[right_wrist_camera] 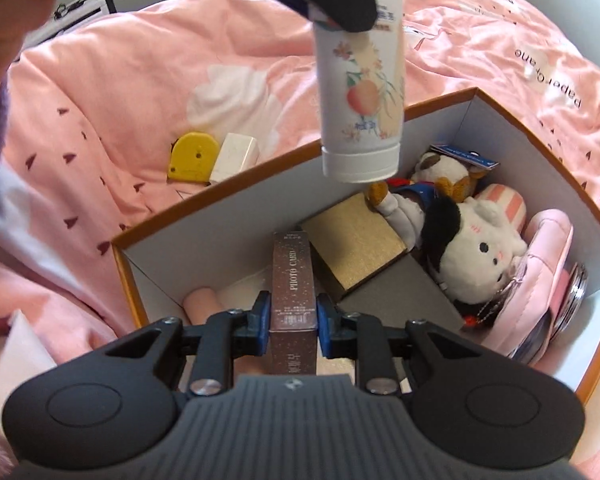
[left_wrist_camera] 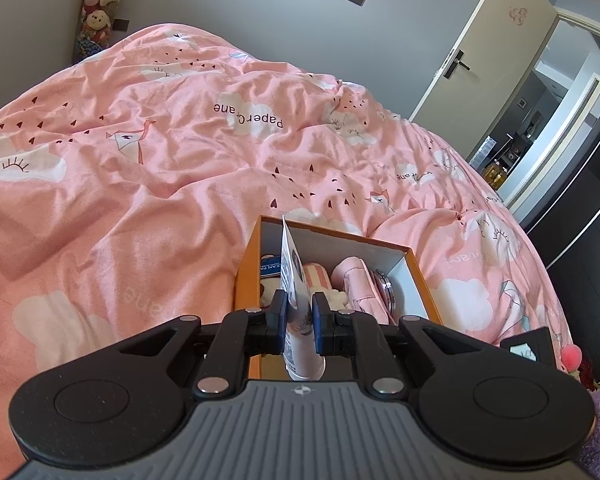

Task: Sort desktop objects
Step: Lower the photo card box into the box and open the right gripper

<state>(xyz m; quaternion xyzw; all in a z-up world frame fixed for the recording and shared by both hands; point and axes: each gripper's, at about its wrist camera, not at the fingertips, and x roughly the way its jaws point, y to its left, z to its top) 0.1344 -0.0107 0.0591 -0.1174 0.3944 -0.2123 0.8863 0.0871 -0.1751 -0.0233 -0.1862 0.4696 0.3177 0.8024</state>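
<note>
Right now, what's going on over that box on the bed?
A person is packing small things into an orange box on a pink duvet. The left gripper is shut on a white lotion tube, hanging cap down over the box. The right gripper is shut on a brown photo card box, low inside it. Plush toys and a gold box are already in; a yellow piece and a white block lie outside.

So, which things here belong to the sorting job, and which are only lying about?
Part of the job:
- white lotion tube with peach print, held in left gripper
- brown "PHOTO CARD" box, held in right gripper
- orange cardboard box with white inside
- yellow flat plastic piece and white block, on the quilt

Just lying about:
- pink printed quilt
- open door
</note>
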